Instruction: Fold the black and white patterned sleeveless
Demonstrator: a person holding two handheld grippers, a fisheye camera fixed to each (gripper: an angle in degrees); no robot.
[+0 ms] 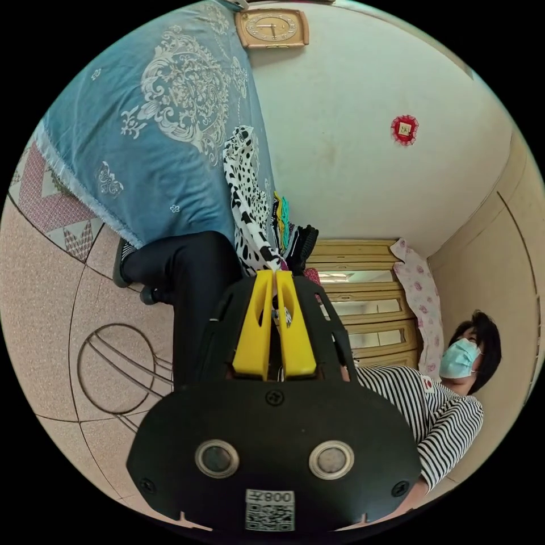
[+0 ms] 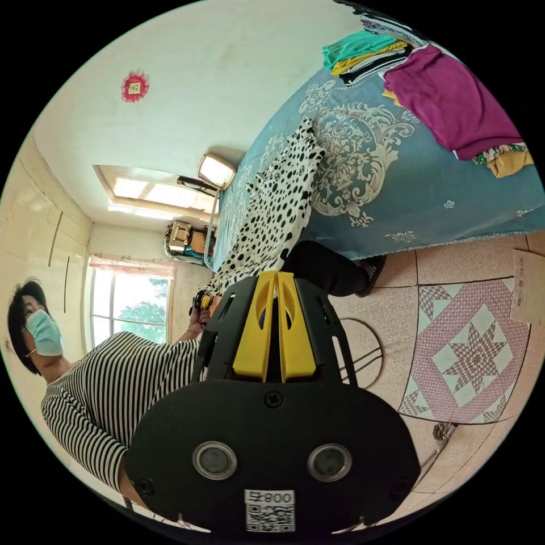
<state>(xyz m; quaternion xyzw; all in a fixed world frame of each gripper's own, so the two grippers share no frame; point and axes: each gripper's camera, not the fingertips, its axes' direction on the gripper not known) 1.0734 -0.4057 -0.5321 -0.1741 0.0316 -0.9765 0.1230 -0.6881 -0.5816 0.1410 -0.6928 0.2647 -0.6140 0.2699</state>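
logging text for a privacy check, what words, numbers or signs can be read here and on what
No text reads clearly enough to quote.
Sticker on the left gripper: short code over a QR square, mirrored, not read out.
Sticker on the right gripper: the same.
Clock: numerals too small.
Red wall ornament: centre mark blurred.
Sheet on the floor: print too faint.

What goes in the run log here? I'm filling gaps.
left claw: shut on spotted top | right claw: shut on spotted top | bed: top draped
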